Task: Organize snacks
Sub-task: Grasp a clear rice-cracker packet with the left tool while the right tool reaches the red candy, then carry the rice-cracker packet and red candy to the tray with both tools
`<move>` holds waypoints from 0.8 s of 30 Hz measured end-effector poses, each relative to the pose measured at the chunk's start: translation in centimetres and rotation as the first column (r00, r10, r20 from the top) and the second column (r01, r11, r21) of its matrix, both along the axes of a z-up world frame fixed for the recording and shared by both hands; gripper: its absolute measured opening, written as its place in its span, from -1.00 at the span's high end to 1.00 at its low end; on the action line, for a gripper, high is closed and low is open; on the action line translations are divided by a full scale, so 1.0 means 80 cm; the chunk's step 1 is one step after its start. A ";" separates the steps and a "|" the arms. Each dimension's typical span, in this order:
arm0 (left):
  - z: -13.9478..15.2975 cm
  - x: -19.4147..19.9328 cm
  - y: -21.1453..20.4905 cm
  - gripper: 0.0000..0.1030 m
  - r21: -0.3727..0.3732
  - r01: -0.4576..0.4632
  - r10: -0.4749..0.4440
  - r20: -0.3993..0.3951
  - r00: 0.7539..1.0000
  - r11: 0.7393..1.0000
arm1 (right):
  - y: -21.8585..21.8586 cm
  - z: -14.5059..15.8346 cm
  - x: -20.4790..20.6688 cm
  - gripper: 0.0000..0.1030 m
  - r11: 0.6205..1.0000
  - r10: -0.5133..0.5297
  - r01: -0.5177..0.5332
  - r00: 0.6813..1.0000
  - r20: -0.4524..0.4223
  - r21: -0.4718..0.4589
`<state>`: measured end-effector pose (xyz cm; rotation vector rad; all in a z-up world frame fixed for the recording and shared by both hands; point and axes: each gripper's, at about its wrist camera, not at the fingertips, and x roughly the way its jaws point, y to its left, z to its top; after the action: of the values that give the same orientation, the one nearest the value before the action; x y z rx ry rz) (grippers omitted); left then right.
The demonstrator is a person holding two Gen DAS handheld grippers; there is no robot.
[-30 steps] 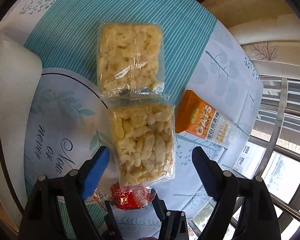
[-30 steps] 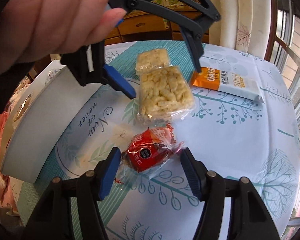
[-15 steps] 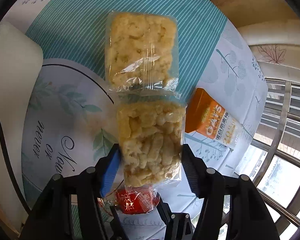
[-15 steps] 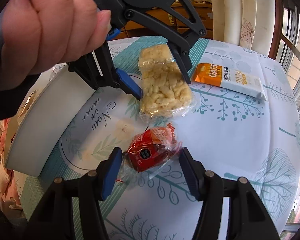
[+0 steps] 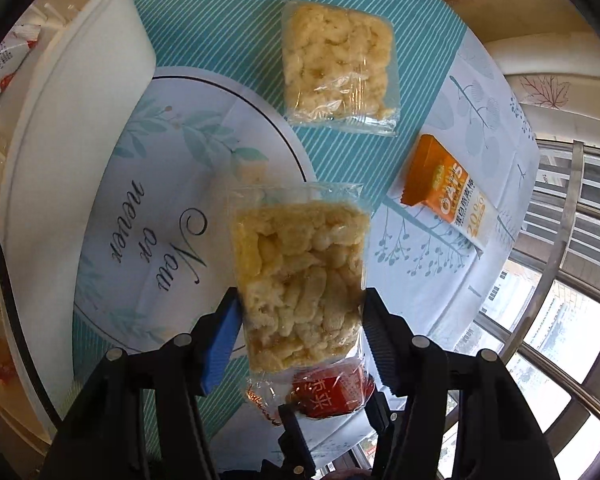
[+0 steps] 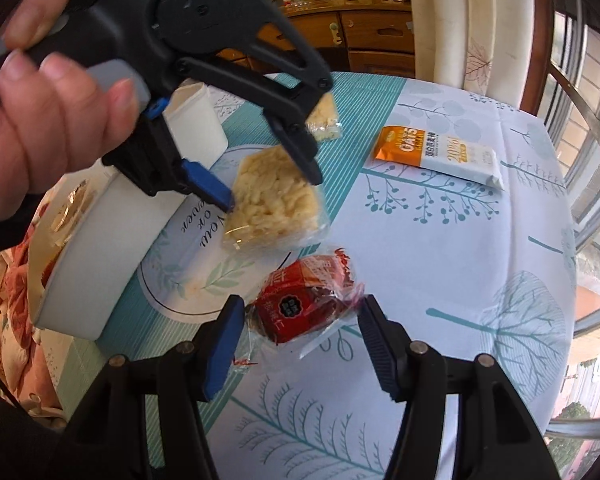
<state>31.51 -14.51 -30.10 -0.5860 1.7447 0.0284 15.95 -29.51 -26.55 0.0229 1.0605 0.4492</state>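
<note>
A home dining room, by the look of it. Round table under a printed tablecloth (image 6: 440,240) with trees and script, cream upholstered chair (image 6: 472,20) pulled close, wooden sideboard (image 6: 364,40) with drawers behind, barred window (image 5: 560,300) overlooking buildings outside.

Right tool (image 6: 302,330) pinches the red snack (image 6: 306,304) — left tool (image 6: 272,186) grips the rice cracker pack (image 6: 276,204).

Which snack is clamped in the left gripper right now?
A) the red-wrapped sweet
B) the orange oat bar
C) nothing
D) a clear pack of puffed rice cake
D: the left gripper pinches the rice cake pack by both sides, lifted clear of the tablecloth.
</note>
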 end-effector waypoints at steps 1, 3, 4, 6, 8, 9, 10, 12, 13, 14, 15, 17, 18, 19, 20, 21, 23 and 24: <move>0.007 -0.003 -0.001 -0.13 -0.004 0.010 -0.010 0.003 1.000 1.000 | -0.004 0.005 -0.003 -0.15 1.000 -0.011 0.011 1.000 0.004 0.005; 0.023 -0.009 -0.001 -0.13 -0.012 0.032 -0.032 0.017 0.999 0.999 | -0.008 0.014 -0.009 -0.15 1.000 -0.029 0.029 0.999 0.017 0.010; 0.032 -0.013 -0.001 -0.13 -0.015 0.045 -0.044 0.028 0.999 0.999 | -0.011 0.020 -0.012 -0.15 0.999 -0.037 0.037 0.999 0.024 0.015; 0.052 -0.020 0.001 -0.13 -0.012 0.065 -0.064 0.053 0.997 0.998 | -0.007 0.030 -0.019 -0.15 0.999 -0.050 0.050 0.998 0.036 0.023; 0.076 -0.028 0.004 -0.13 -0.001 0.080 -0.079 0.090 0.993 0.997 | -0.004 0.042 -0.024 -0.15 0.998 -0.062 0.060 0.997 0.049 0.032; 0.087 -0.031 0.006 -0.13 0.005 0.086 -0.086 0.109 0.990 0.996 | -0.004 0.048 -0.026 -0.15 0.997 -0.067 0.065 0.996 0.057 0.038; 0.097 -0.033 0.006 -0.13 0.011 0.091 -0.092 0.128 0.988 0.996 | -0.004 0.054 -0.028 -0.15 0.996 -0.074 0.071 0.995 0.066 0.047; 0.122 -0.043 0.011 -0.13 0.025 0.100 -0.103 0.181 0.978 0.995 | 0.002 0.065 -0.032 -0.15 0.994 -0.089 0.084 0.993 0.079 0.068; 0.135 -0.048 0.015 -0.13 0.032 0.105 -0.110 0.212 0.971 0.994 | 0.004 0.072 -0.034 -0.15 0.992 -0.099 0.092 0.991 0.086 0.084; 0.148 -0.051 0.020 -0.13 0.042 0.112 -0.119 0.240 0.963 0.993 | 0.006 0.080 -0.037 -0.15 0.990 -0.106 0.097 0.990 0.093 0.098; 0.161 -0.057 0.025 -0.13 0.054 0.116 -0.126 0.272 0.954 0.992 | 0.008 0.086 -0.037 -0.15 0.989 -0.111 0.099 0.988 0.103 0.109; 0.184 -0.068 0.034 -0.13 0.073 0.117 -0.135 0.330 0.934 0.990 | 0.013 0.103 -0.042 -0.15 0.987 -0.116 0.099 0.984 0.132 0.129; 0.194 -0.075 0.041 -0.13 0.076 0.114 -0.134 0.360 0.923 0.991 | 0.014 0.109 -0.041 -0.15 0.985 -0.117 0.098 0.983 0.141 0.140; 0.205 -0.083 0.048 -0.13 0.074 0.108 -0.129 0.391 0.911 0.991 | 0.017 0.118 -0.043 -0.15 0.984 -0.119 0.096 0.981 0.150 0.153; 0.213 -0.091 0.055 -0.13 0.075 0.104 -0.126 0.420 0.899 0.992 | 0.020 0.124 -0.043 -0.15 0.982 -0.120 0.094 0.980 0.157 0.163; 0.223 -0.102 0.066 -0.13 0.079 0.099 -0.124 0.460 0.879 0.992 | 0.024 0.131 -0.044 -0.15 0.981 -0.122 0.093 0.979 0.163 0.172; 0.239 -0.119 0.082 -0.13 0.103 0.085 -0.127 0.525 0.841 0.991 | 0.032 0.142 -0.045 -0.15 0.977 -0.124 0.090 0.978 0.170 0.194; 0.244 -0.126 0.088 -0.13 0.114 0.076 -0.127 0.553 0.823 0.991 | 0.036 0.147 -0.046 -0.15 0.975 -0.124 0.087 0.977 0.174 0.204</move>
<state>21.43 -7.44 -10.61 -0.3820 1.1872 -0.1321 12.27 -26.63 -14.79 0.2080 0.8238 0.4483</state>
